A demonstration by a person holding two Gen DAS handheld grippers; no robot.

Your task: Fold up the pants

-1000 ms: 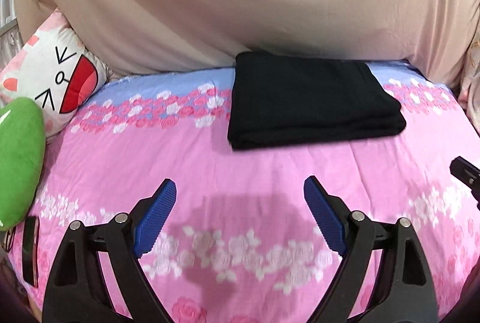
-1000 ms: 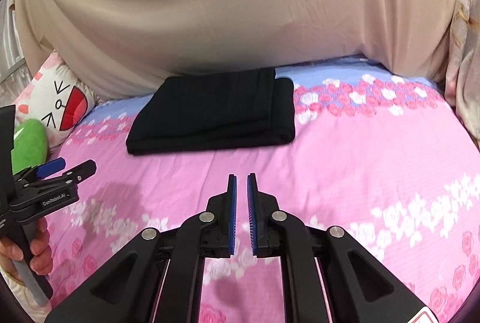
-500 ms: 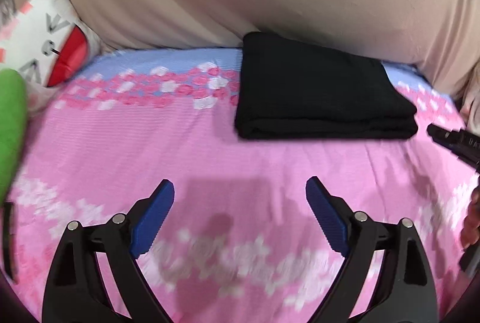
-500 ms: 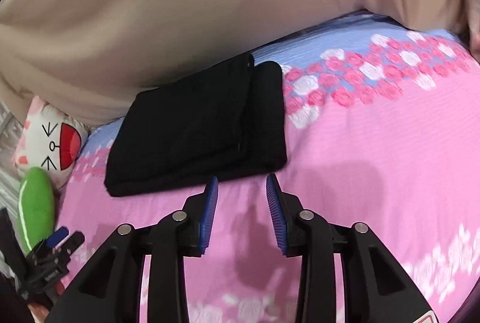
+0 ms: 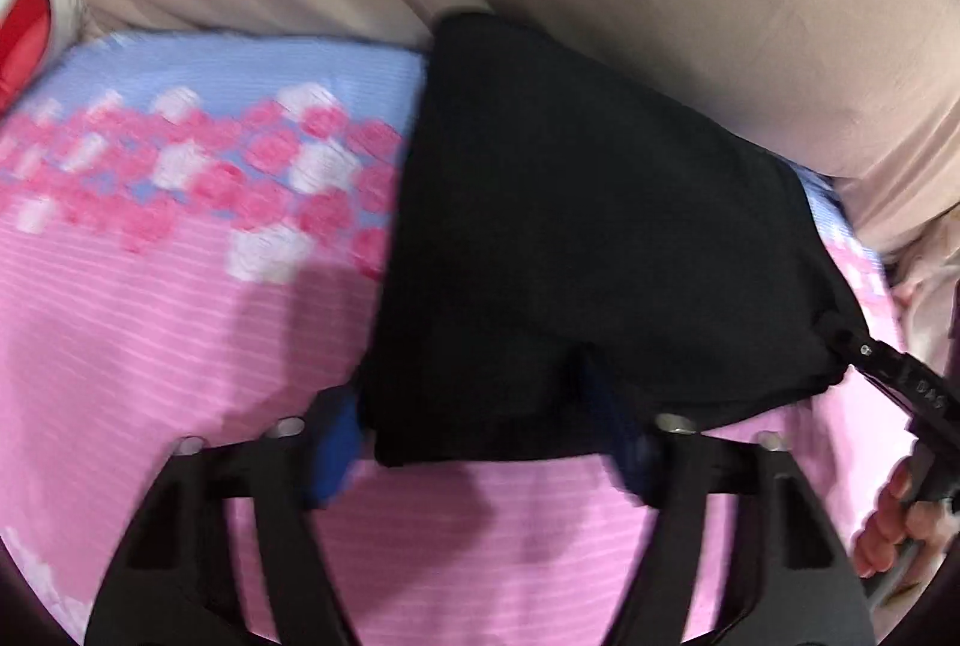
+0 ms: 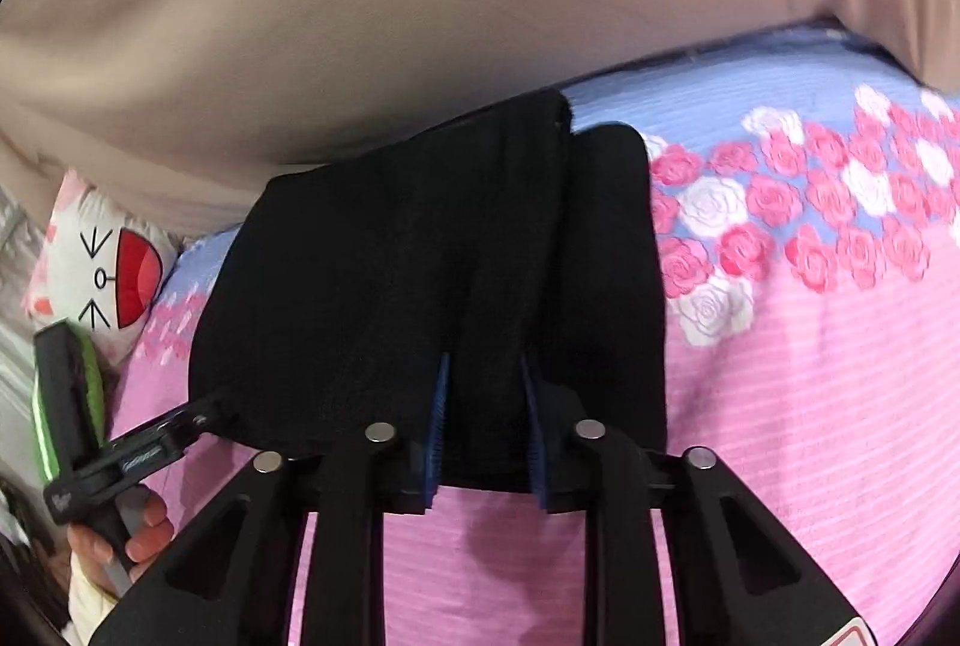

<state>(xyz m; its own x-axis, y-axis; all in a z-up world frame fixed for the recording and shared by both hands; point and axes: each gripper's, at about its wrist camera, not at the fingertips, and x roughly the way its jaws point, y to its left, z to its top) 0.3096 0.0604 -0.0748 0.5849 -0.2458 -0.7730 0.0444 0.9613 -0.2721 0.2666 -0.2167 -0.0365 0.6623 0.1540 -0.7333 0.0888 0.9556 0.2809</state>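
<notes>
The bed (image 6: 840, 406) is being covered by a pink sheet with a blue, rose-printed band along its far edge. Folded black pants (image 6: 420, 274) are lying on it near that edge, and a cartoon pillow (image 6: 96, 256) is being propped at the far left corner.

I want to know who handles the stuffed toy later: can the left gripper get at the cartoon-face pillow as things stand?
Probably not right away. The left gripper straddles the near edge of the folded black pants; the cartoon-face pillow lies off at the bed's far corner, well aside, though nothing blocks the way.
</notes>
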